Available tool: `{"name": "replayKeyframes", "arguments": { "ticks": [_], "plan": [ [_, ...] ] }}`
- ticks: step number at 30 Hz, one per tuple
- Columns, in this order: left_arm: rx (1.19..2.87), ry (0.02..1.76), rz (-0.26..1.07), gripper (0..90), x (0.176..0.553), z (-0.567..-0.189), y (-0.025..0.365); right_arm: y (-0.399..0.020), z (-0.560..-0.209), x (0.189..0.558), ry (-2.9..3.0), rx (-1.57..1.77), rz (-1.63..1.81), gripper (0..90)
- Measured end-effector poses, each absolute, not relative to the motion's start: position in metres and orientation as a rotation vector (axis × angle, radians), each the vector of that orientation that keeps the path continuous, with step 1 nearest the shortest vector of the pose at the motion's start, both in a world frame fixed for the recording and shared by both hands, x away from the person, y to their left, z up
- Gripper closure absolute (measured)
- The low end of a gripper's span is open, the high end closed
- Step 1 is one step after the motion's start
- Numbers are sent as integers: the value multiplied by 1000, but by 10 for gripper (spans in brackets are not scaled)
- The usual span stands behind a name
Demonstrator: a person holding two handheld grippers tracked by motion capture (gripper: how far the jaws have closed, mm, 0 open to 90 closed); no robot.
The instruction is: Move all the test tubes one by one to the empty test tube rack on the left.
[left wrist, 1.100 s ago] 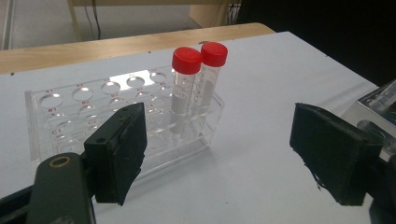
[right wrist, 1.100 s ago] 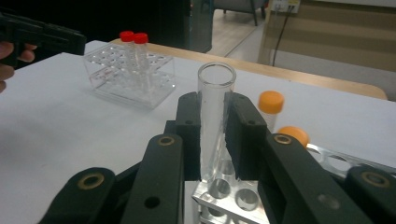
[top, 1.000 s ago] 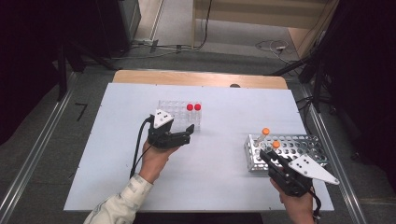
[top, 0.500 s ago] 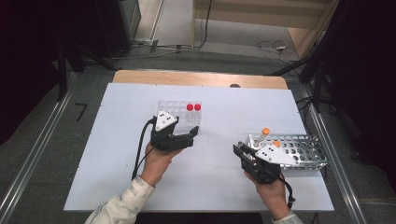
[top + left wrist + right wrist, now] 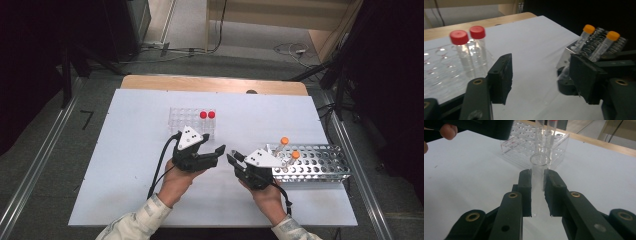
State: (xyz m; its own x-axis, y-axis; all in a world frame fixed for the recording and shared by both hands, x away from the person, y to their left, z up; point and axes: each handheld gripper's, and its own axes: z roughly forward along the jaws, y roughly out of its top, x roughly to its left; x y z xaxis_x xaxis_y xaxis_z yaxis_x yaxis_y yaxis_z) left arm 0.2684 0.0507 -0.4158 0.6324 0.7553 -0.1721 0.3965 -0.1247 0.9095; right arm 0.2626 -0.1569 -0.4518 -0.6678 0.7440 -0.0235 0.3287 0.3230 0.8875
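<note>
My right gripper (image 5: 538,176) is shut on a clear uncapped tube (image 5: 539,167), whose open mouth sticks out past the jaws. In the high view this gripper (image 5: 234,159) is at mid-table, pointing left at my left gripper (image 5: 216,154) a short gap away. The left gripper (image 5: 541,75) is open; its jaws have just been closing and nothing is between them. Two red-capped tubes (image 5: 207,115) stand in a clear plastic rack (image 5: 186,118) behind the left gripper. Two orange-capped tubes (image 5: 284,141) lean in a metal rack (image 5: 320,162) at the right.
The white table top (image 5: 125,150) has bare room at the left and along the front. A wooden strip (image 5: 210,84) runs along its far edge. The left gripper's cable (image 5: 159,167) trails back along the forearm. Dark floor and metal rails surround the table.
My right gripper has travelled left from the metal rack to mid-table and now faces the left gripper. The left gripper has edged right and its jaws have narrowed.
</note>
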Motion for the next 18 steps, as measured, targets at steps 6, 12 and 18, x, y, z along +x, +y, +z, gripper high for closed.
{"name": "replayKeyframes", "arguments": {
  "ticks": [6,12,18],
  "plan": [
    [1783,883,339,565,266,-420,42,-147,-453,260,2178,913,1305,737],
    [1794,877,337,599,266,-421,39,-145,-452,258,2182,904,1314,737],
    [1802,877,311,697,267,-425,37,-144,-451,257,2171,890,1319,737]
  ]
}}
